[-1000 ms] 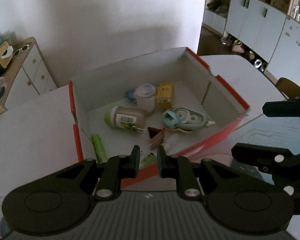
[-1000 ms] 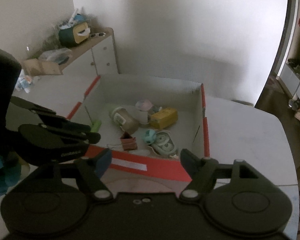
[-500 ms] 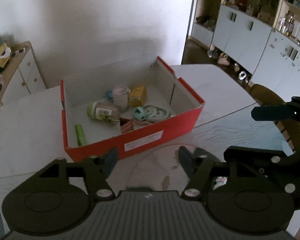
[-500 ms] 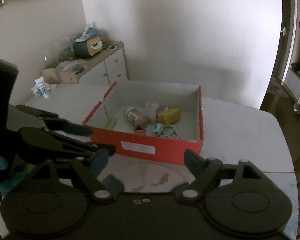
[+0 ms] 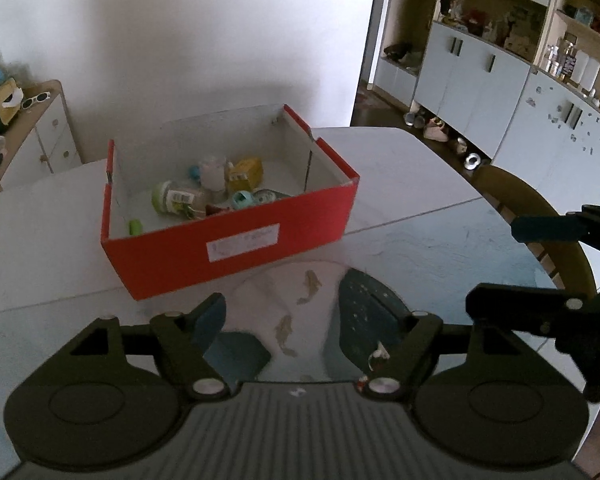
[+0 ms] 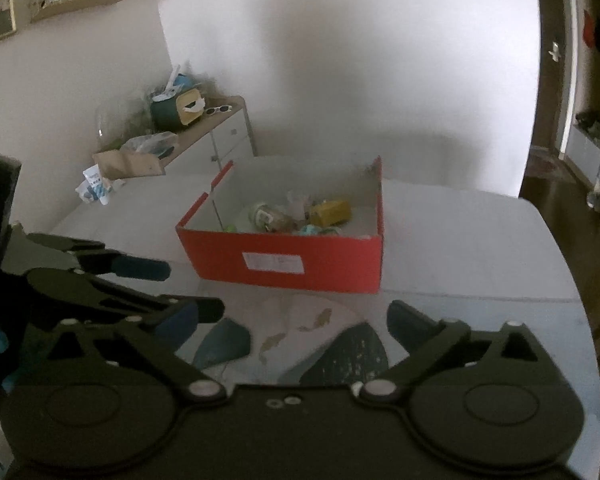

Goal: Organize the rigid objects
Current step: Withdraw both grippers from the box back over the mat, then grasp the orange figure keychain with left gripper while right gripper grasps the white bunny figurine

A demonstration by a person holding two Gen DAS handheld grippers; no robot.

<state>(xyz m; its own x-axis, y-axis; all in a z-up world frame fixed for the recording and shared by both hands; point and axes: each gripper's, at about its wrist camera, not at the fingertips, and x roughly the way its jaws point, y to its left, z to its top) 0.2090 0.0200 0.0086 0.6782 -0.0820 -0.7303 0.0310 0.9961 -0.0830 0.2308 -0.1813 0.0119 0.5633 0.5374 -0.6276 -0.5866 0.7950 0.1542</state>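
Observation:
A red cardboard box [image 5: 236, 240] stands on the white table; it also shows in the right wrist view [image 6: 284, 260]. Inside lie a jar with a green lid [image 5: 172, 197], a yellow carton [image 5: 244, 172], a pale cup [image 5: 213, 170], a teal tape dispenser [image 5: 246, 200] and a green tube [image 5: 135, 226]. My left gripper [image 5: 282, 312] is open and empty, held back from the box's front wall. My right gripper [image 6: 296, 322] is open and empty, also in front of the box. Each gripper shows at the side of the other's view.
A round mat with fish print [image 5: 300, 300] lies on the table under both grippers. A wooden chair back [image 5: 540, 216] stands at the right table edge. A low white cabinet with clutter [image 6: 204, 128] is at the far left, cupboards [image 5: 500, 80] at the far right.
Both grippers have drawn back and away from the box, which now looks smaller and farther. My left gripper went from nearly shut over the box to open.

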